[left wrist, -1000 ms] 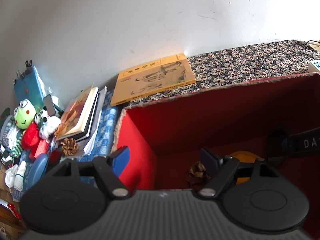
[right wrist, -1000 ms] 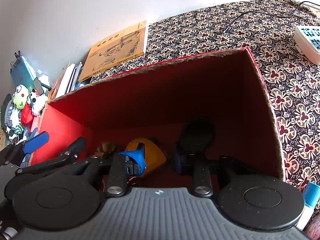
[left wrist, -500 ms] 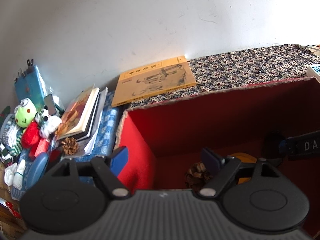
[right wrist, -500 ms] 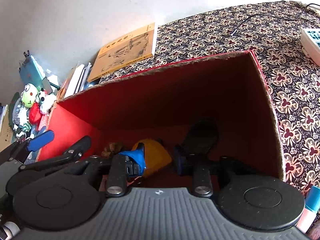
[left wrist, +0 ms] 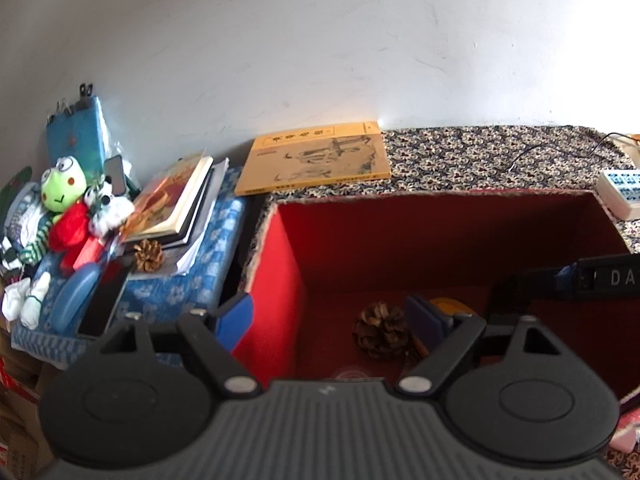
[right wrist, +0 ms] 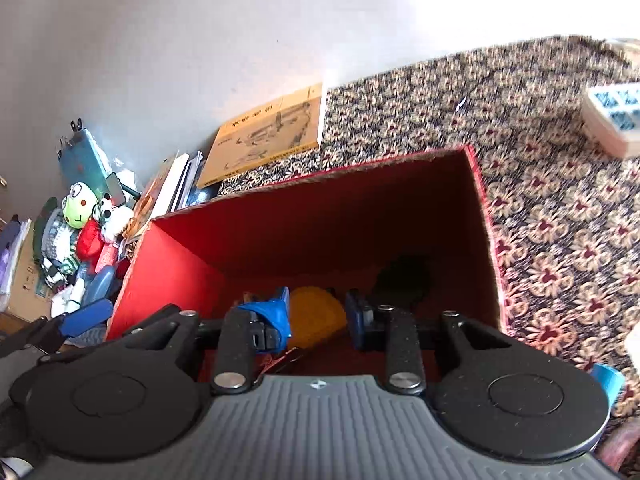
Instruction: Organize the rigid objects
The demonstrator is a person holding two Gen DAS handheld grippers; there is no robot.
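Note:
A red open box [left wrist: 276,280] [right wrist: 168,264] stands on the patterned cloth. Inside lie a pine cone [left wrist: 380,330], a yellow object [right wrist: 316,314] [left wrist: 448,306] and a dark round object [right wrist: 404,280]. My left gripper [left wrist: 332,320] is open and empty, straddling the box's left wall: one finger outside, one inside. My right gripper [right wrist: 316,316] is open and empty over the box, fingers on either side of the yellow object, above it. A second pine cone [left wrist: 149,255] lies outside on the blue cloth, by a stack of books [left wrist: 176,204].
A yellow book [left wrist: 316,158] [right wrist: 268,136] lies behind the box by the white wall. Plush toys [left wrist: 68,204] [right wrist: 84,216] and a blue case [left wrist: 74,296] crowd the left. A white power strip [left wrist: 620,192] [right wrist: 612,120] sits at the right.
Both grippers have risen and drawn back from the box, so more of its rim and the cloth shows. The right view has swung, blurring the right side. The jaws have not changed.

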